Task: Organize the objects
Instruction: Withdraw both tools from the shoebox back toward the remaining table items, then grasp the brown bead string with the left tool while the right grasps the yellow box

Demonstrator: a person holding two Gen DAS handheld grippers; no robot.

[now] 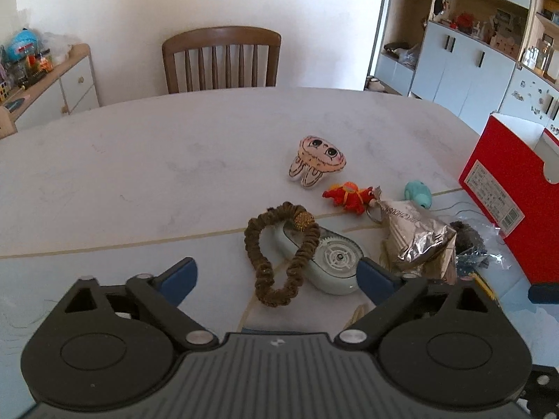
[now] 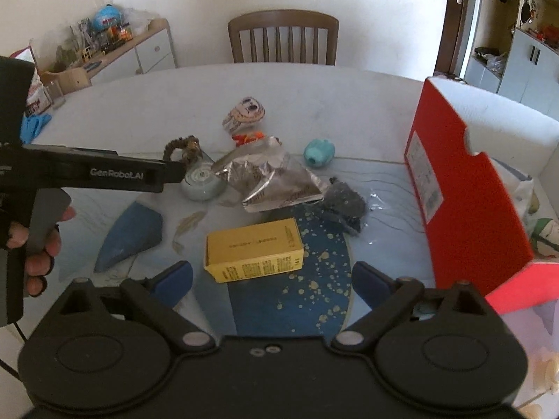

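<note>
My left gripper [image 1: 276, 274] is open and empty, its jaws on either side of a brown hair scrunchie [image 1: 279, 255] that lies over a pale correction-tape dispenser [image 1: 332, 262]. My right gripper [image 2: 272, 279] is open and empty, just in front of a yellow box [image 2: 253, 249]. A silver foil packet [image 2: 276, 183] [image 1: 415, 237], a teal toy [image 2: 318, 153], a red crab toy [image 1: 349, 195], a bunny-face plush [image 1: 316, 160] and a dark fuzzy item in clear wrap [image 2: 344, 204] lie on the table. The left gripper also shows in the right wrist view [image 2: 181, 169], beside the scrunchie [image 2: 181, 148].
An open red shoebox [image 2: 464, 192] [image 1: 503, 188] stands at the right, with items inside. A wooden chair [image 1: 222, 59] sits at the table's far side. A blue shard-shaped piece [image 2: 132, 241] lies at the left. A sideboard [image 2: 136, 52] and shelves [image 1: 489, 35] line the walls.
</note>
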